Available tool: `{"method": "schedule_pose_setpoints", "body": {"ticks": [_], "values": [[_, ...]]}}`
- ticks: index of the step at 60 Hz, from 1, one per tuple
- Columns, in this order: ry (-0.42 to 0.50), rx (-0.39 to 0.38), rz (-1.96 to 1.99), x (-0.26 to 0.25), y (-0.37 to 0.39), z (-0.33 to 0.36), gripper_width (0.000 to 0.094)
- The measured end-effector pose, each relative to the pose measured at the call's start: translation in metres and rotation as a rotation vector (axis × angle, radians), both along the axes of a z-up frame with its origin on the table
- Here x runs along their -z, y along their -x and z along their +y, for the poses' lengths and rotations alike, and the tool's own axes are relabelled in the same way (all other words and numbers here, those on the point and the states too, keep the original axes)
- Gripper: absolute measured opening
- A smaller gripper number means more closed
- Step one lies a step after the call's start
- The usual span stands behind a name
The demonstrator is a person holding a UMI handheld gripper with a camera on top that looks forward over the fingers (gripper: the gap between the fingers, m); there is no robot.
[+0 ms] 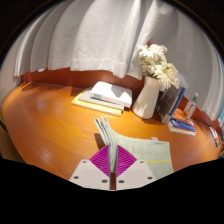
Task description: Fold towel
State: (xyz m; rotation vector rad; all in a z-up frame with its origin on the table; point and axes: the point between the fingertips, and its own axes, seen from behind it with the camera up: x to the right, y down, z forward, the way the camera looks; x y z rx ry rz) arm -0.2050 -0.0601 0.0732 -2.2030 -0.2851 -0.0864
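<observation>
A pale green-white towel [143,152] lies on the round wooden table [45,125], spread just ahead of my fingers and to their right. One edge of it [108,135] rises in a fold between my fingers. My gripper [112,163] is shut on this raised towel edge, with the magenta pads [100,161] pressed on both sides of the cloth. The part of the towel under the fingers is hidden.
A white vase [148,98] with white flowers [156,63] stands beyond the towel. An open book [105,96] lies at the back. More books [180,125] lie and lean beside the vase. White curtains [90,35] hang behind the table.
</observation>
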Motion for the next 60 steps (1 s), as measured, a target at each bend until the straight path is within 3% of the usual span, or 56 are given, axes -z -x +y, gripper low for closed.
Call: {"method": "schedule_pose_setpoints", "body": {"ticks": [8, 15, 18, 25, 34, 41, 60], "values": [[-0.075, 0.102, -0.011, -0.048, -0.082, 0.010, 0.0051], [-0.059, 0.189, -0.017, -0.041, -0.158, 0.007, 0.0083], [-0.015, 0.214, -0.030, -0.023, -0.186, -0.001, 0.0171], [0.074, 0.208, -0.012, 0.015, -0.223, -0.021, 0.0519], [0.083, 0.192, 0.035, 0.022, -0.242, -0.042, 0.0660], [0.048, 0.176, 0.057, -0.005, -0.252, -0.054, 0.0689], [-0.165, 0.150, 0.142, -0.156, -0.271, -0.082, 0.0706]]}}
